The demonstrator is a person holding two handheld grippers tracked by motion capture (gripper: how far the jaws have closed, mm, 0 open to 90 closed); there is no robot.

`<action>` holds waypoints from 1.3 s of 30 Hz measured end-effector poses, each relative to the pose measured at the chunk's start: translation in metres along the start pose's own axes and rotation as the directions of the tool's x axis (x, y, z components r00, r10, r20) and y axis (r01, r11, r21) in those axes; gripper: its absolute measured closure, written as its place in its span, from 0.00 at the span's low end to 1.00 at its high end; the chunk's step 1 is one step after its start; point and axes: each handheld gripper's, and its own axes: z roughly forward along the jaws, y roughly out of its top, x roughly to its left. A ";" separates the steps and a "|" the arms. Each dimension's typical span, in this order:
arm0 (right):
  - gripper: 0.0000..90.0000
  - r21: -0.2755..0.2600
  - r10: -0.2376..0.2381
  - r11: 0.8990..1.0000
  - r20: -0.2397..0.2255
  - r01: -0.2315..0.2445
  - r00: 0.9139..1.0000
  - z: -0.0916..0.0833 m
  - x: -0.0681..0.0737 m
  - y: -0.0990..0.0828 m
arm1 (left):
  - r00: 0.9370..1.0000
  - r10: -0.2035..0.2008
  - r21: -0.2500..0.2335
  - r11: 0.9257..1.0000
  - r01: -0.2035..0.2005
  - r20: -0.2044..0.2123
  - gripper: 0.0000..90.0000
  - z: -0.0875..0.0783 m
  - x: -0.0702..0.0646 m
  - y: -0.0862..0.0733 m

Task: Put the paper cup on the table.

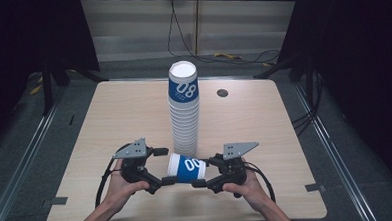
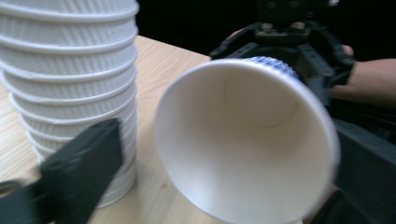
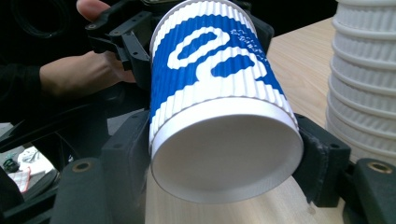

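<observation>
Right tool was clamped on the base end of the loose cup, held on its side low over the table, just beside the stack of cups. Left tool stood open around its rim. Risks, judged: squeezing could crush the paper wall; a swing could topple the stack. Count: one loose cup, one stack, two tools.

Both forearms come in from the near edge of the table, angled inward toward each other. The left hand wraps around the left gripper, whose jaws point right and stand apart, wide of the cup rim between them. The right hand grips the right gripper, jaws pointing left and clamped on the cup's base, one pad on each side.
</observation>
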 end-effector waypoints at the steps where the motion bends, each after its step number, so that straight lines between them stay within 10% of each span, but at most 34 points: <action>1: 0.33 -0.002 -0.001 1.000 -0.001 0.001 1.000 0.000 0.000 0.000 | 1.000 0.000 0.006 1.000 0.000 0.002 0.00 0.001 0.000 -0.001; 39: 0.27 0.045 -0.012 0.999 0.017 0.011 1.000 0.009 0.001 -0.002 | 0.997 0.026 0.008 1.000 -0.026 0.066 0.19 0.006 -0.005 0.003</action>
